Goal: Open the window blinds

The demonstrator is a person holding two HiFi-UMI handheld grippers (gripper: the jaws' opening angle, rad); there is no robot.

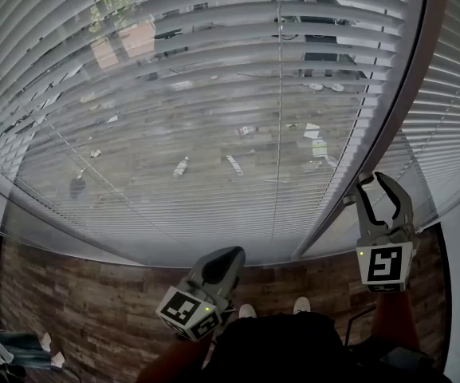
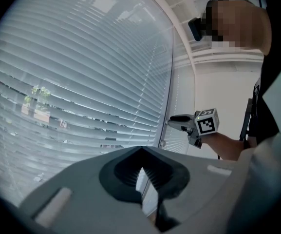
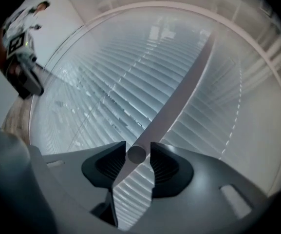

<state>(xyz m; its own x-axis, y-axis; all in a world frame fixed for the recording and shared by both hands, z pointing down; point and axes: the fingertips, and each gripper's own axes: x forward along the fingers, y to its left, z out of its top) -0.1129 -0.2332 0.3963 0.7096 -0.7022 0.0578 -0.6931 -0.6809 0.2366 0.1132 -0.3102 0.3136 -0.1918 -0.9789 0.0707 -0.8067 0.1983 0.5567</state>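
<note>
Head view, looking steeply down a floor-to-ceiling window. Pale horizontal window blinds [image 1: 214, 94] cover the glass down to a wood-plank floor [image 1: 94, 309]; the slats are tilted enough that I make out the ground outside through them.

My right tool [image 1: 383, 190] is held level at the blinds' right edge. In the right gripper view its jaws stand wide apart, with the round lower end of the grey wand [image 3: 179, 96] between them. A sliver of gap shows on either side, so the pads are not pressing on it. My left tool [image 1: 223, 260] hangs lower and nearer my body, jaws together, holding nothing.

I judge the wand to be light, stiff and smooth, so it may slip when twisted. I would pinch it squarely just above its end. The slats look thin and easily bent, so I would not take hold of them.

The wand's top and its hook are cut off. In the head view I cannot tell the wand from the dark upright strip beside it. No lift cord is clearly visible
</note>
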